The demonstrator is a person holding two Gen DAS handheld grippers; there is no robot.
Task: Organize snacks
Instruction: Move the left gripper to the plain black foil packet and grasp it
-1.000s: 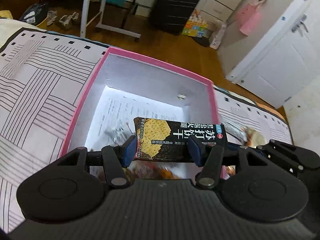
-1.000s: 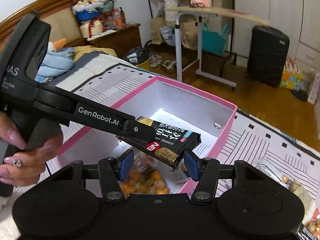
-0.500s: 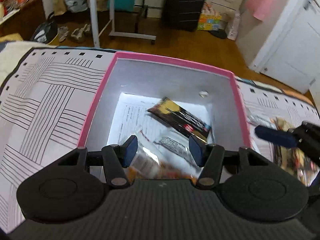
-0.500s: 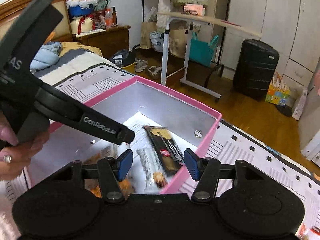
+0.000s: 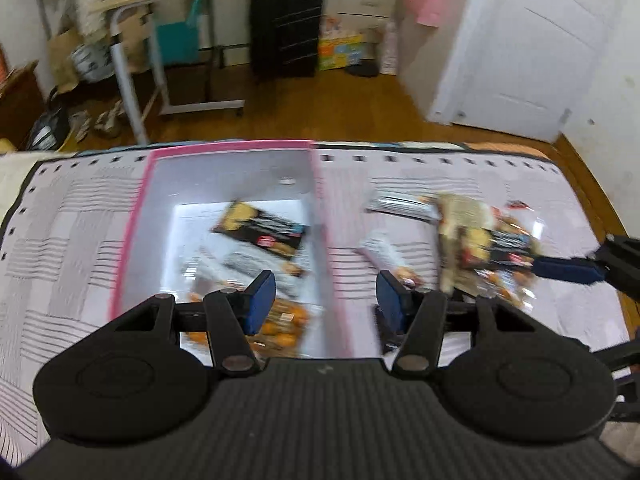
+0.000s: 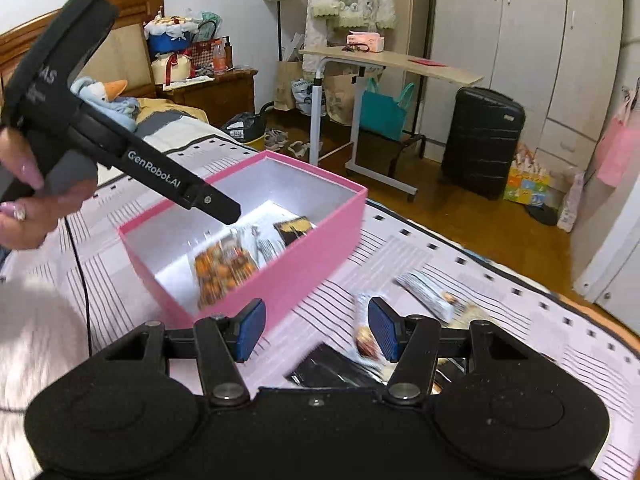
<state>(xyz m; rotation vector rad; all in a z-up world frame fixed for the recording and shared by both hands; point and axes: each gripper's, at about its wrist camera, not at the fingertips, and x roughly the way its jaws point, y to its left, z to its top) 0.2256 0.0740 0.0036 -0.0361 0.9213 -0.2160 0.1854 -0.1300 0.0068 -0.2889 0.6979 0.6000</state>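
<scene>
A pink box (image 5: 326, 248) (image 6: 316, 252) sits on the patterned bedspread. Inside it lie a black cracker packet (image 5: 262, 230), silver bar wrappers and an orange snack bag (image 6: 222, 268). My left gripper (image 5: 326, 300) is open and empty above the box's right wall. More loose snacks (image 5: 480, 240) lie in a pile to the right of the box. My right gripper (image 6: 316, 330) is open and empty, low over loose packets (image 6: 432, 294) beside the box; one of its fingers (image 5: 568, 270) shows in the left wrist view at the pile.
The bedspread (image 6: 520, 320) ends at the bed's far edge, with wooden floor beyond. A rolling desk (image 6: 392, 64), a black suitcase (image 6: 482, 140) and a white door (image 5: 520, 40) stand past it. A headboard and nightstand (image 6: 216, 92) are at the left.
My left gripper let go of the black cracker packet, which now lies in the box, then pulled back and swung right. My right gripper moved right, away from the box, over the loose packets.
</scene>
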